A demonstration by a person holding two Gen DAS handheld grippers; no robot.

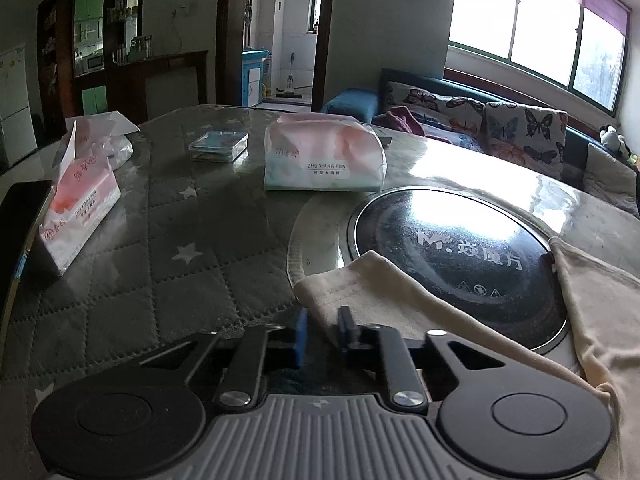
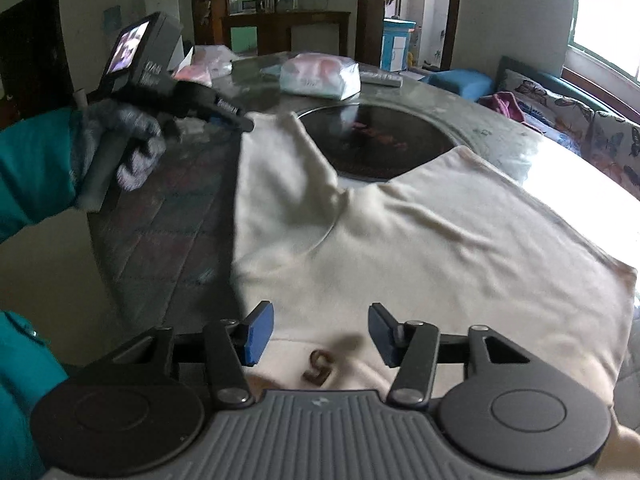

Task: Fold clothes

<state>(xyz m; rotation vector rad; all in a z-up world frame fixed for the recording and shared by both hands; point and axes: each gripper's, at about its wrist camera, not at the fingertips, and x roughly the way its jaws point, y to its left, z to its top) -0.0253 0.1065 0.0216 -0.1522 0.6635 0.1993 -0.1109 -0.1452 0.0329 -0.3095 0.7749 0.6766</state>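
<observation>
Count: 1 cream garment (image 2: 420, 240), 2 grippers, 3 tissue packs, 1 clear plastic box (image 1: 218, 146), 1 round black cooktop (image 1: 452, 248) set into the desk (image 1: 160, 240), 1 remote (image 2: 380, 77) at the far edge.

Garment lies spread flat on the near-right part of the desk, partly covering the cooktop's near rim. One sleeve (image 1: 360, 284) runs out to the left, its cuff resting at the cooktop edge.

Left gripper (image 1: 322, 334): blue pads narrowly apart, with a gap visible between them; the sleeve lies just beyond the tips. Cannot tell if cloth is pinched. In the right wrist view this gripper (image 2: 236, 120) sits at the sleeve's far corner, held in a grey-gloved hand (image 2: 128, 148) w/ teal cuff.

Right gripper (image 2: 320, 334): released, pads wide apart, above the garment's near edge. A dark letter "S" (image 2: 318, 368) on the fabric lies between the pads, slightly nearer the camera.

Legible text: the large pack (image 1: 324, 156) reads "ZHU XIANG YUN" w/ Chinese characters under it; the pink pack (image 1: 80, 208) at left carries the same lettering along its side. Third pack (image 1: 104, 140) behind it: print unreadable. Cooktop glass shows a white logo plus Chinese characters and small warning symbols.
</observation>
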